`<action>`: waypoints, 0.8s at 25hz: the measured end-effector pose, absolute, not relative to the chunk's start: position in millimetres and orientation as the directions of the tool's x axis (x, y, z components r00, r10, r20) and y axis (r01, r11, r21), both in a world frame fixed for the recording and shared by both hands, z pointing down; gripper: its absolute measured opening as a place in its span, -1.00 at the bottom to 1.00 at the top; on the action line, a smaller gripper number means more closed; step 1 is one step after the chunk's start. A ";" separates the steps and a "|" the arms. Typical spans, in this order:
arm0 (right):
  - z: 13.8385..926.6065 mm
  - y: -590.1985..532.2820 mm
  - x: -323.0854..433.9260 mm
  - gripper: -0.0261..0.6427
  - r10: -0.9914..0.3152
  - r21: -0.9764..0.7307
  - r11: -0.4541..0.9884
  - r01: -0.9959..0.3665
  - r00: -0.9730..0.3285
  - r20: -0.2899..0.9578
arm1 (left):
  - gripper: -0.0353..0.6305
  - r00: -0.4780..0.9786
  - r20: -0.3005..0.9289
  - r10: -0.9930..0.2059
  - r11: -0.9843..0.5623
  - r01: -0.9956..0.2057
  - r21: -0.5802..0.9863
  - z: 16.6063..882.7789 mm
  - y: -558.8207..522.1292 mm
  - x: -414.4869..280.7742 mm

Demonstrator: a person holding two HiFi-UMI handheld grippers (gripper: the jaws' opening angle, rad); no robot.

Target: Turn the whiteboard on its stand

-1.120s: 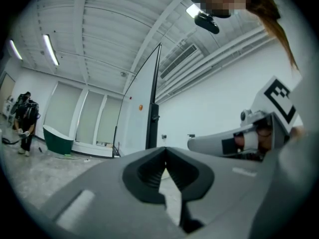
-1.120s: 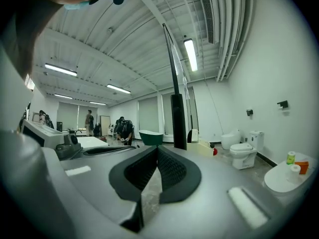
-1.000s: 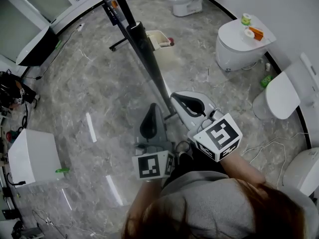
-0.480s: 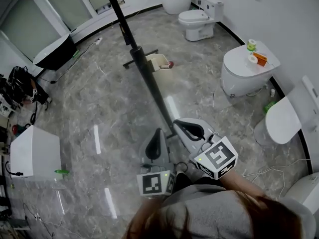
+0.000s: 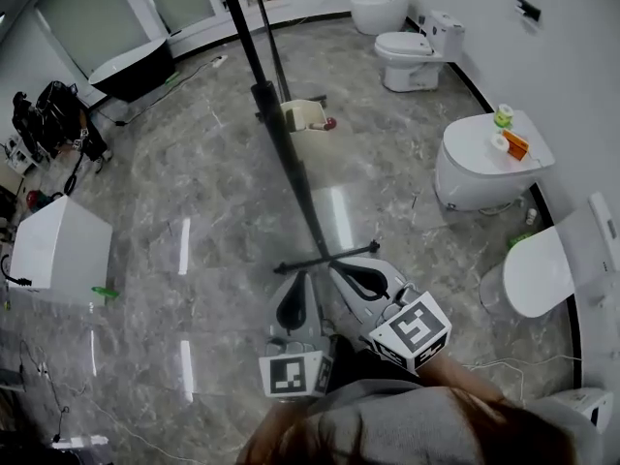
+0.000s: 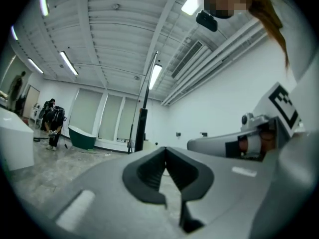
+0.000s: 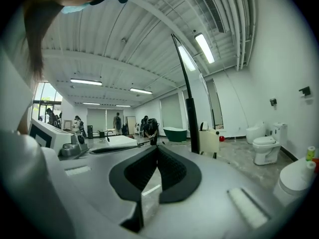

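Left gripper [image 6: 165, 151] & right gripper [image 7: 157, 148]: 2, both pressed together, empty. 1 whiteboard [image 5: 281, 143] stands edge-on ahead. Grey marble floor [image 5: 194, 192]; 5 toilets [image 5: 417, 46] by right wall.

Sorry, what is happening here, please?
A person holds a pair of tongs in each hand. The left tongs and the right tongs are both shut and empty. They point level toward the whiteboard, which is seen edge-on, on its stand, ahead of them. Neither touches it yet.
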State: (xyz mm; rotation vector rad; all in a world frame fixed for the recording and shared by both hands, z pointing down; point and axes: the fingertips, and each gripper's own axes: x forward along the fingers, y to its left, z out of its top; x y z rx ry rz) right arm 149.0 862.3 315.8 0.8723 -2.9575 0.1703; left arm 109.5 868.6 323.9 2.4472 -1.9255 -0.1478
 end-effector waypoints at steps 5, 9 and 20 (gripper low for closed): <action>321.8 866.1 147.7 -0.92 -0.517 -0.112 0.844 -0.525 -0.851 0.096 | -0.90 0.199 -0.031 -0.980 -0.201 -0.974 0.108 331.8 873.0 106.1; 318.6 862.1 153.4 -0.92 -0.530 -0.099 0.837 -0.538 -0.843 0.096 | -0.90 0.218 -0.035 -0.975 -0.221 -0.970 0.104 328.9 870.1 111.6; 315.7 869.2 132.4 -0.92 -0.546 -0.069 0.830 -0.553 -0.832 0.097 | -0.90 0.242 -0.071 -0.968 -0.247 -0.965 0.083 312.4 868.2 95.5</action>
